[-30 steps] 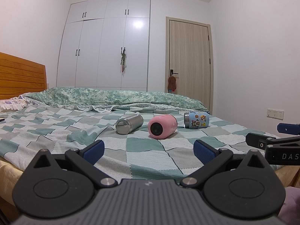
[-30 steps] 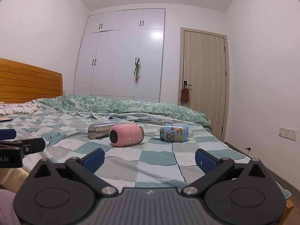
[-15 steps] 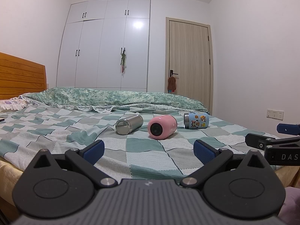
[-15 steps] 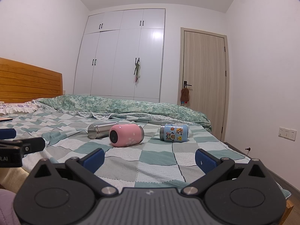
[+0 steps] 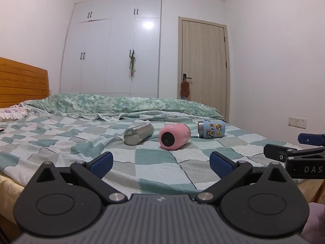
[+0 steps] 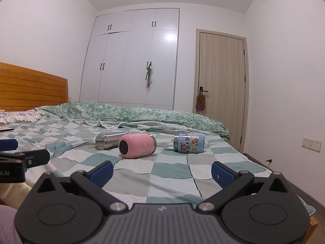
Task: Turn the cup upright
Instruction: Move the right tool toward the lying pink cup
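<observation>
A wide bed covered with a green, grey and white checked blanket (image 5: 154, 158) (image 6: 172, 166) fills the lower half of both wrist views, with an orange wooden slatted headboard (image 5: 22, 85) (image 6: 30, 89) at its left end. Behind it stands a tall white built-in wardrobe with small black handles (image 5: 115, 46) (image 6: 138, 59), and to the right of that a pale wooden door (image 5: 204, 65) (image 6: 222, 83). A rumpled green patterned quilt (image 5: 121, 105) (image 6: 142, 113) lies in a long ridge along the far edge of the bed.

The left gripper (image 5: 161, 161) hangs low over the near edge of the blanket, its blue-padded fingers spread wide apart with nothing between them. The right gripper (image 6: 162, 169) sits just beside it at about the same height, likewise spread wide and holding nothing. Each one shows at the margin of the other's view.

Three cups lie on their sides in a loose row on the middle of the blanket, well ahead of both grippers. The rounded pink cup with a dark circular end (image 5: 174, 135) (image 6: 137, 146) is in the centre, that end turned toward the cameras. The slim cylindrical stainless-steel cup (image 5: 138, 133) (image 6: 108, 141) lies to its left, close beside it. The short light-blue cup with cartoon stickers (image 5: 211, 129) (image 6: 188, 143) lies to the right, a little apart from the pink one.
</observation>
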Demonstrator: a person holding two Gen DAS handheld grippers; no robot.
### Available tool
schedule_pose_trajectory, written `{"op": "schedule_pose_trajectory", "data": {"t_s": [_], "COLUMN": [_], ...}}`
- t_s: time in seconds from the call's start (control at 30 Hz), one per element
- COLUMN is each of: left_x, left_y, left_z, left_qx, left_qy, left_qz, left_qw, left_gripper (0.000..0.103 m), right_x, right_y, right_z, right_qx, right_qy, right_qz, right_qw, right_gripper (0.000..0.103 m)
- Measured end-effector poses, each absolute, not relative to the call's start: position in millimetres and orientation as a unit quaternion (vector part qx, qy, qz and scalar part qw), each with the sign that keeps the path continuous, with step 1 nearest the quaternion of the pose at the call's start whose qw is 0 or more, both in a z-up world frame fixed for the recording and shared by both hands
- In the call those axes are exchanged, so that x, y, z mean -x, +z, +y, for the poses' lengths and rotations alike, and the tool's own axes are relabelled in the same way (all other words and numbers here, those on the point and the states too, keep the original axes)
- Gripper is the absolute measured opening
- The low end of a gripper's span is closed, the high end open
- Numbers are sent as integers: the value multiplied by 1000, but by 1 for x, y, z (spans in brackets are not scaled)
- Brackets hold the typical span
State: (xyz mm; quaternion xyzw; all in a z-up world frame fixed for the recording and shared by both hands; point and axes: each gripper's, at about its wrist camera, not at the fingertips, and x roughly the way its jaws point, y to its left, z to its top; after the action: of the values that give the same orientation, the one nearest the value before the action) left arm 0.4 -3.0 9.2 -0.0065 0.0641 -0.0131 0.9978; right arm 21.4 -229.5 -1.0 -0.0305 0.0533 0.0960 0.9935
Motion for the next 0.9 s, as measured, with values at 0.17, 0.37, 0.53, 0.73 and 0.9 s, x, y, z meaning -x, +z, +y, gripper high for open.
{"op": "schedule_pose_trajectory", "data": {"t_s": [0.17, 0.37, 0.53, 0.73, 0.9], "left_x": [-17, -62, -113, -181, -246], "left_y": [22, 55, 78, 97, 102], "left_z": [-5, -7, -8, -14, -17], "left_qx": [2, -11, -28, -60, -64], "left_qy": [-26, -54, -75, -85, -109], "left_qz": [84, 116, 149, 192, 258], "left_qw": [996, 992, 986, 976, 958], "left_gripper": [103, 103, 103, 103, 103], "right_x": [-34, -79, -127, -199, -256], "right_y": [12, 34, 51, 65, 67], "right_z": [-235, -239, -235, -229, -220], "right_qx": [29, 44, 72, 96, 118], "right_qy": [115, 137, 158, 184, 206], "right_qz": [65, 87, 116, 163, 204], "right_qw": [991, 986, 978, 965, 950], "right_gripper": [103, 103, 103, 103, 103]}}
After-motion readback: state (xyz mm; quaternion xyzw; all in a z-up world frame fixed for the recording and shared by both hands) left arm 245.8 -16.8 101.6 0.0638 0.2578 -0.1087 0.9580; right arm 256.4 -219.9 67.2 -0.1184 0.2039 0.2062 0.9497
